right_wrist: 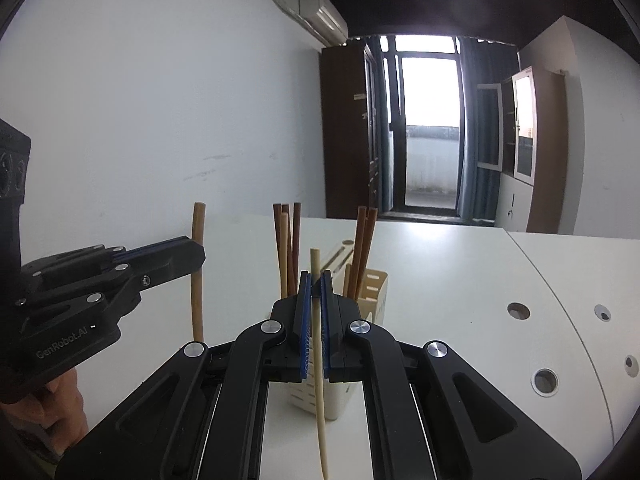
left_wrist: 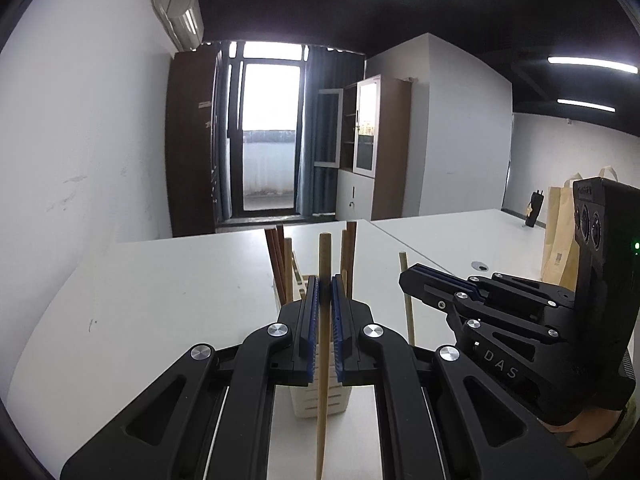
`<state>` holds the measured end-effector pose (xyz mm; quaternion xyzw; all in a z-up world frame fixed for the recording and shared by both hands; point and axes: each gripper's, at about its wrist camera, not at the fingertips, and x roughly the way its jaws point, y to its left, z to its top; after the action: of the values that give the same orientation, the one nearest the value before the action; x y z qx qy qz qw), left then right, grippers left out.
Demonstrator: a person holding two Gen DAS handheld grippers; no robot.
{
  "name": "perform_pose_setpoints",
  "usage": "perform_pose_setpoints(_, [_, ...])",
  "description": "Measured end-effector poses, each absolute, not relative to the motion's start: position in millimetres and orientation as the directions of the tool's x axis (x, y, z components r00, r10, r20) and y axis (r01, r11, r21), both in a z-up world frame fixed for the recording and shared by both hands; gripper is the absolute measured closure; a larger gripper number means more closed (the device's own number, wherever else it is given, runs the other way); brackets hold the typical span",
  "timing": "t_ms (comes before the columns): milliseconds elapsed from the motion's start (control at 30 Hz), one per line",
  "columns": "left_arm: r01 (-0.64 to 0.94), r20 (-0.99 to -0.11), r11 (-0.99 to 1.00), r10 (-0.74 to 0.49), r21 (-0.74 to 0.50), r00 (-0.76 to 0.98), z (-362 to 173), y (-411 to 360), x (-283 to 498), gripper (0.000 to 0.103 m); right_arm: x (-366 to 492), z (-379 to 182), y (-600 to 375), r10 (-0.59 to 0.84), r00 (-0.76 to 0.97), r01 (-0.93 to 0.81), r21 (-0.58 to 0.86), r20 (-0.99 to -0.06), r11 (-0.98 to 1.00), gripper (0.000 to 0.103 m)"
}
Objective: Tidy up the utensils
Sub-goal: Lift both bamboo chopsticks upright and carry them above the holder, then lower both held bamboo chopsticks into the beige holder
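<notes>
Tan paper bag (left_wrist: 560,236) (left wrist view only); table (right_wrist: 460,272) holes right-view only.

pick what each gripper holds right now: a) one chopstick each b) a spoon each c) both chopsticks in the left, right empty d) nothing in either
a: the left gripper is shut on a tan chopstick, and the right gripper is shut on a pale chopstick, both in front of the utensil holder.

Left gripper (left_wrist: 325,280): jaws clamped on an upright wooden stick, pointing slightly downward. Right gripper (right_wrist: 315,278): jaws clamped on a paler upright stick, same attitude. Both side by side, each borne by a hand (right_wrist: 44,404).
</notes>
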<state>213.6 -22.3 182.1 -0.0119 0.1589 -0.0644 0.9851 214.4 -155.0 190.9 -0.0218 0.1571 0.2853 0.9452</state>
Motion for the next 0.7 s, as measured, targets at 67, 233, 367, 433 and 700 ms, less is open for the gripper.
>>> perform_pose_setpoints(67, [0.118, -0.291, 0.992, -0.126, -0.046, 0.949, 183.6, -19.0, 216.5, 0.097, 219.1, 194.7, -157.2, 0.538, 0.790, -0.548, 0.055, -0.294, 0.834, 0.098])
perform_pose_setpoints(233, [0.094, -0.254, 0.995, -0.101, -0.037, 0.962, 187.9, -15.8, 228.7, 0.097, 226.4, 199.5, -159.3, 0.555, 0.793, -0.558, 0.065, -0.250, 0.827, 0.098])
perform_pose_setpoints(367, [0.103, -0.204, 0.994, -0.105, -0.021, 0.973, 197.6, -23.1, 229.0, 0.097, 228.9, 207.7, -160.9, 0.579, 0.795, -0.578, 0.068, -0.181, 0.813, 0.098])
perform_pose_setpoints(433, [0.104, -0.176, 0.994, -0.106, -0.018, 0.979, 203.3, -25.6, 229.3, 0.097, 232.0, 211.6, -162.9, 0.586, 0.796, -0.582, 0.077, -0.149, 0.810, 0.098])
perform_pose_setpoints(700, [0.081, -0.005, 0.997, -0.081, -0.004, 0.997, 223.2, -32.2, 216.9, 0.097, 233.4, 226.0, -170.7, 0.613, 0.790, -0.611, 0.107, 0.021, 0.784, 0.098])
